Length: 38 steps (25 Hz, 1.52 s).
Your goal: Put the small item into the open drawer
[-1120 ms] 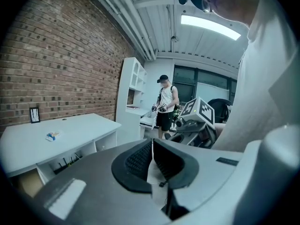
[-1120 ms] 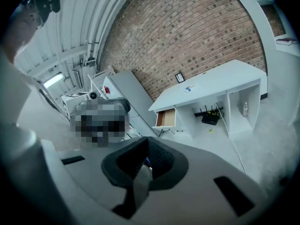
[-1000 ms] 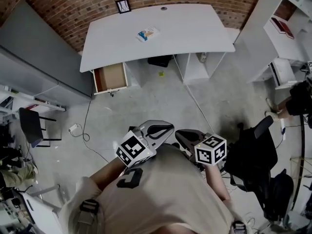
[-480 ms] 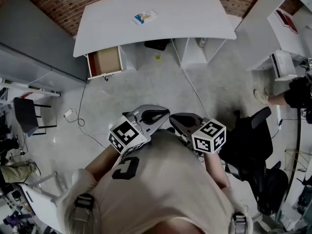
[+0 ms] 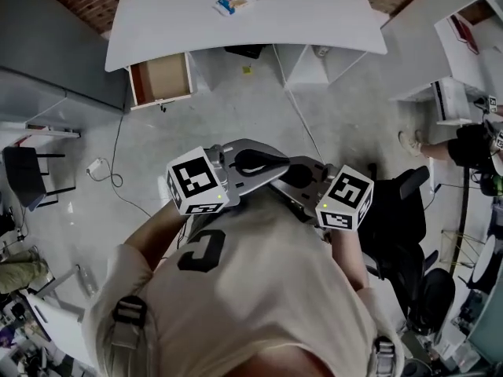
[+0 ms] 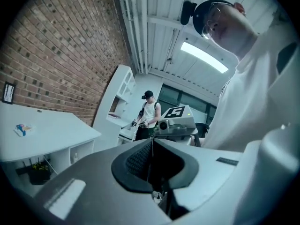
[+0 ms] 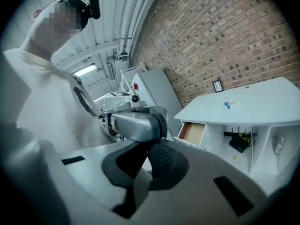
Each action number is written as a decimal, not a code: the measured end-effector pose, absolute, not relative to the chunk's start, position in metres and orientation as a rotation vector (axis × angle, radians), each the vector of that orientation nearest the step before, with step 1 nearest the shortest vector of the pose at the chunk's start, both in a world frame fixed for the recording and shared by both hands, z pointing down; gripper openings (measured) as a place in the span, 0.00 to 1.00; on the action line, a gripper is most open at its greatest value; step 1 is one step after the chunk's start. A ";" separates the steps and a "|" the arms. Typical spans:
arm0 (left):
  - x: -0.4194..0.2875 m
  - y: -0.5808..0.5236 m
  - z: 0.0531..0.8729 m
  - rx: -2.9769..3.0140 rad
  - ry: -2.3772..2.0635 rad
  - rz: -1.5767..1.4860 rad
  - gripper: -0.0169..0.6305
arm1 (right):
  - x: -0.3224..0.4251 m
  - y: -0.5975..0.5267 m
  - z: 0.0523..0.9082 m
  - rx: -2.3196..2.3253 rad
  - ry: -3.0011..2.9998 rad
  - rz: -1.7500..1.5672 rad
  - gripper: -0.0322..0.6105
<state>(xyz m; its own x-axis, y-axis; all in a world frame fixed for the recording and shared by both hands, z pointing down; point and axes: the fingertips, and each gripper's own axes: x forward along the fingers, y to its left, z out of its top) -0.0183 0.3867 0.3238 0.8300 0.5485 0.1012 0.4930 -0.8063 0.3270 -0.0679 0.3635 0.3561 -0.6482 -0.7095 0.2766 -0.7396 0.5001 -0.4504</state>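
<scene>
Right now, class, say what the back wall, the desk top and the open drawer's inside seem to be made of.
Back wall: bare brick, matt, with pale mortar joints showing.
Desk top: smooth white board, probably laminate, with a faint sheen.
Open drawer: plain brown inside, likely wood or fibreboard, with a white rim.

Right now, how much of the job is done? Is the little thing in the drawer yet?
Not yet. Done: the drawer under the desk stands open. In hand: nothing; the left gripper and right gripper are both shut and empty, close to the person's chest. To do: the small item lies on the desk top; it must be picked up and put into the drawer.
</scene>
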 end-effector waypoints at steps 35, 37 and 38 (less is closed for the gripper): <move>-0.118 0.251 0.291 2.958 1.303 0.325 0.03 | -0.196 0.240 0.335 0.029 -2.697 0.555 0.06; -0.109 0.246 0.292 2.944 1.291 0.359 0.03 | -0.188 0.237 0.335 0.010 -2.707 0.551 0.06; -0.104 0.243 0.292 2.941 1.271 0.367 0.03 | -0.184 0.234 0.335 0.007 -2.721 0.549 0.06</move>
<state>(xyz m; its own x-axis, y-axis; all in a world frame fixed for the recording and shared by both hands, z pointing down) -0.1036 0.2428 0.2924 0.6640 0.7082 0.2400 0.7271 -0.6864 0.0139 -0.1835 0.2341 0.3353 -0.9340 0.0659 0.3512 -0.0753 0.9244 -0.3739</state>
